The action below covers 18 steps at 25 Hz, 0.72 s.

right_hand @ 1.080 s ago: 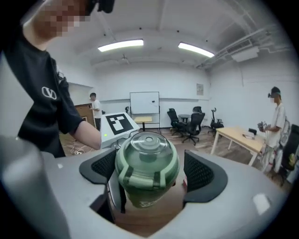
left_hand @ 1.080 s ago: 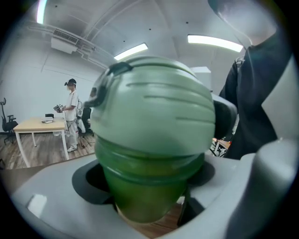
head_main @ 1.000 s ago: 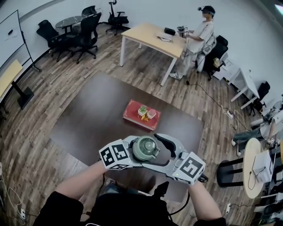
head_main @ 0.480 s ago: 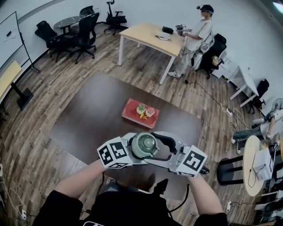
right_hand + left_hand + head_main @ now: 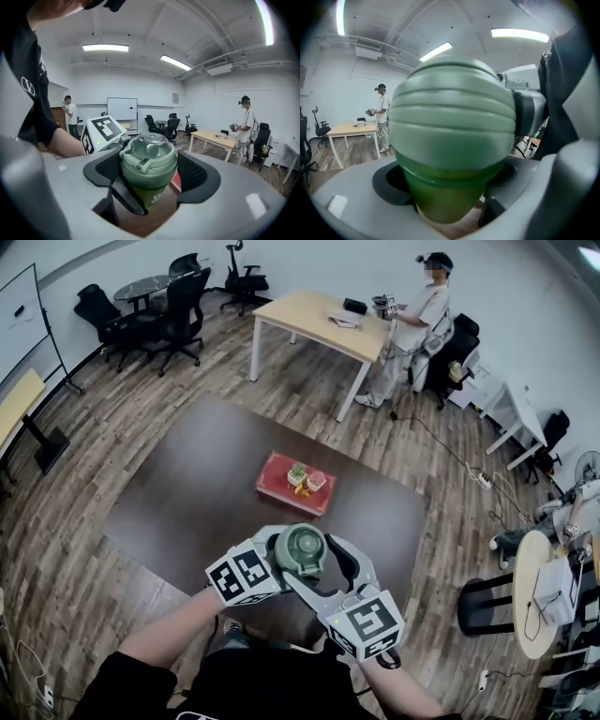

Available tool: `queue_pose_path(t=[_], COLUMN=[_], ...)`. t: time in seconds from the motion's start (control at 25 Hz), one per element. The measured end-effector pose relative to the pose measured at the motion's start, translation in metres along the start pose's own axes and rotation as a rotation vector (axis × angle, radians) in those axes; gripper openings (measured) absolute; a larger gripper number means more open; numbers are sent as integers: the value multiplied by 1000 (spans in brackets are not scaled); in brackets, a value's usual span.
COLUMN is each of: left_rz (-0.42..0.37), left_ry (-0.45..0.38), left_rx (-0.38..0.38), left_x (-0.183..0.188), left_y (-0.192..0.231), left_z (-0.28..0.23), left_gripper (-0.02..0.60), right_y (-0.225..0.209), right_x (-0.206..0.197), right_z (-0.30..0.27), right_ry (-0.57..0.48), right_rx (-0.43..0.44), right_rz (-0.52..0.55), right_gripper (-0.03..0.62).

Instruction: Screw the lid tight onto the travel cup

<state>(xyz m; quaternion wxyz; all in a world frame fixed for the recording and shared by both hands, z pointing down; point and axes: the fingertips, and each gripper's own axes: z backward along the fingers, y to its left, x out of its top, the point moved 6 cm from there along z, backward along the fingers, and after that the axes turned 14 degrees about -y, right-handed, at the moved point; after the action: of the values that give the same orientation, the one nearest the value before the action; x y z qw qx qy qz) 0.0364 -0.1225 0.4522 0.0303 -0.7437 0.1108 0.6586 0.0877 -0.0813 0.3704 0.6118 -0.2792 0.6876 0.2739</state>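
A green travel cup (image 5: 300,550) with a domed clear-topped lid (image 5: 149,152) hangs above the near edge of the dark table, between both grippers. My left gripper (image 5: 285,561) comes in from the left and is shut on the cup's green body (image 5: 440,197), which fills the left gripper view. My right gripper (image 5: 317,557) reaches in from the lower right. Its dark pads (image 5: 194,171) sit on either side of the lid with the flip latch (image 5: 133,160) facing the camera, shut on the lid. The cup stands upright.
The dark brown table (image 5: 206,493) carries a red tray (image 5: 277,486) with small items at its middle. Beyond it a person (image 5: 417,320) stands at a light wooden table (image 5: 314,315). Office chairs (image 5: 178,296) stand at the back left.
My right gripper has swung round the cup toward me, its marker cube going from the right to the lower right, jaws a little narrower on the lid. The left gripper and cup stay almost still.
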Motion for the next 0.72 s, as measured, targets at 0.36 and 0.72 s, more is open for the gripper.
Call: queue_pose_path(t=[0.36, 0.72], left_rz=[19, -8], left_ry=[-19, -48], left_rx=[-185, -135], left_x=[17, 25], left_y=[-16, -14], left_z=[11, 13], left_gripper=[416, 416], right_y=[-31, -24], right_x=[15, 19], right_z=[18, 8], right_ry=[-105, -166], right_rx=[606, 565], right_rz=[37, -48], right_gripper=[390, 373])
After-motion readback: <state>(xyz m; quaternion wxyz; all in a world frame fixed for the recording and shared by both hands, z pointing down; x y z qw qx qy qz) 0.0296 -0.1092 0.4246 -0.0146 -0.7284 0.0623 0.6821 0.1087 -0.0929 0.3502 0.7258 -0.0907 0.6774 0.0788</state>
